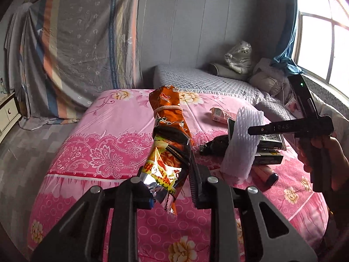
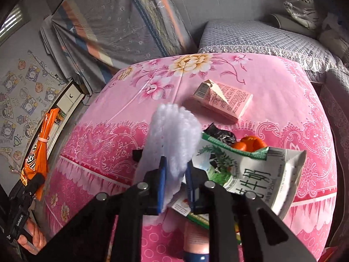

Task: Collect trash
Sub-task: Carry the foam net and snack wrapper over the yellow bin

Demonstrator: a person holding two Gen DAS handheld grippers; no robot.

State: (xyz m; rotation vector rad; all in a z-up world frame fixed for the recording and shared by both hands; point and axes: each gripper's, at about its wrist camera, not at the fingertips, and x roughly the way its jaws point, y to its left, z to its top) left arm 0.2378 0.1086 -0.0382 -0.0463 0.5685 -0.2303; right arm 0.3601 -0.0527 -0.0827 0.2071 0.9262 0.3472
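Observation:
My left gripper (image 1: 172,187) is shut on an orange snack bag (image 1: 168,113) tied with a rubber band, held up above the pink flowered bedspread (image 1: 104,152). The right wrist view shows that bag (image 2: 41,144) and the left gripper (image 2: 36,180) at the far left. My right gripper (image 2: 175,187) is shut on a white foam net sleeve (image 2: 174,135), which also shows in the left wrist view as the foam sleeve (image 1: 242,144) in the right gripper (image 1: 253,130). On the spread lie a pink carton (image 2: 222,102), a crushed green-and-white milk carton (image 2: 250,174), a black wrapper (image 2: 220,134) and orange peel (image 2: 250,143).
A tube with a dark blue cap (image 1: 266,174) lies beside the cartons. A grey quilted bed (image 1: 207,80) with pillows stands behind, below a window (image 1: 322,32). A hanging striped sheet (image 1: 82,43) and a white cabinet (image 1: 8,113) are to the left.

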